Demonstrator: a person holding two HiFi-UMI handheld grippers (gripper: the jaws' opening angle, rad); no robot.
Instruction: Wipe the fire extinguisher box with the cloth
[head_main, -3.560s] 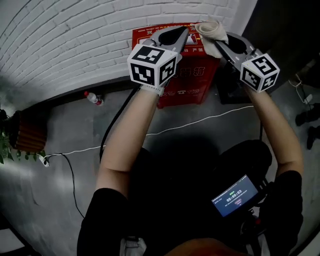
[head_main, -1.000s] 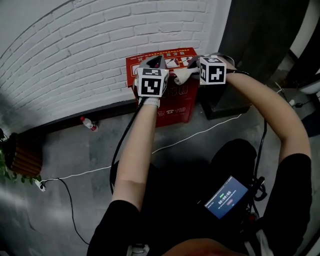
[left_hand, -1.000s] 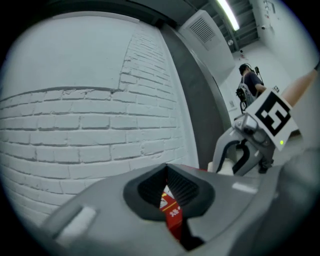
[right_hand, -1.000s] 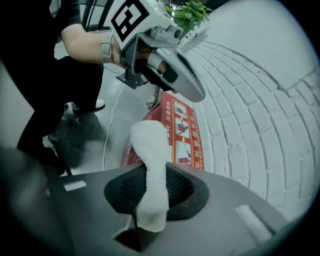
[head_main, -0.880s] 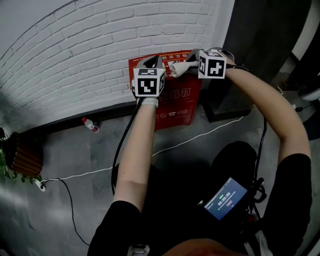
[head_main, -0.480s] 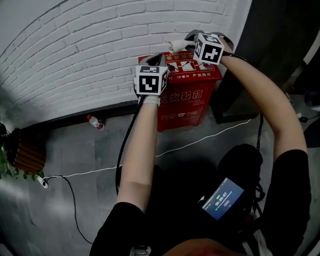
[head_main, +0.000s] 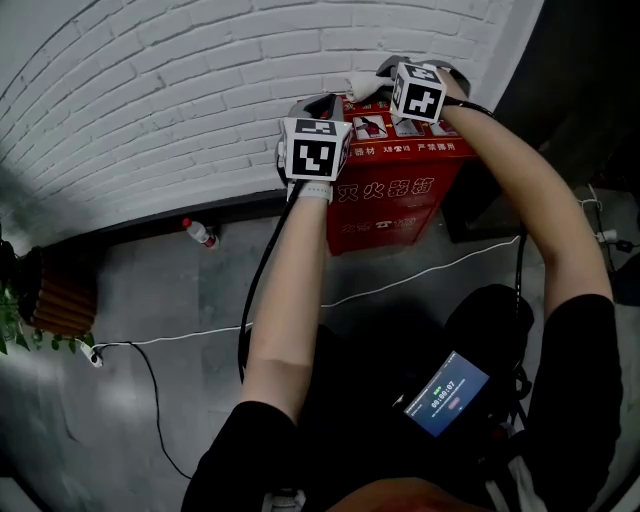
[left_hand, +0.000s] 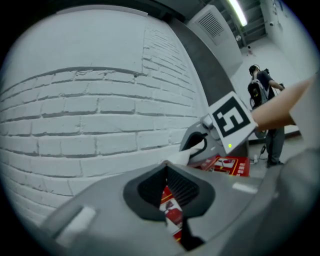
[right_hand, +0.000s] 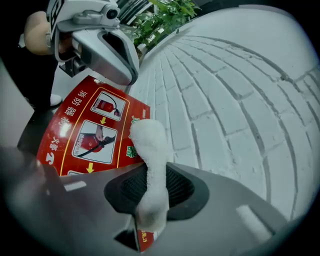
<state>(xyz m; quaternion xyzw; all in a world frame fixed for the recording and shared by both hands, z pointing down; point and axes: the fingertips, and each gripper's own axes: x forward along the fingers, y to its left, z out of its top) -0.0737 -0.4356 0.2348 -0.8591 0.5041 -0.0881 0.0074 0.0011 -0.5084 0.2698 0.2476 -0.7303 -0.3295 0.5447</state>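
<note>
Although your left gripper (left_hand: 167, 170), jaws pressed together and empty, hides the left edge of the fire extinguisher box (head_main: 395, 200), its red front reads 灭火器箱; smaller print blurs. Your right gripper (right_hand: 150, 170) pinches the cloth (right_hand: 146, 137) over the box lid's rear edge.

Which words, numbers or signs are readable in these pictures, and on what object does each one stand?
"灭火器箱": yellow characters on the front of the red fire extinguisher box.
"消防": white characters on the box's top label; the characters after them are lost in glare.
Phone screen: shows a timer, but the digits are too small to read.
Other small print on the box: too blurred to read.
</note>
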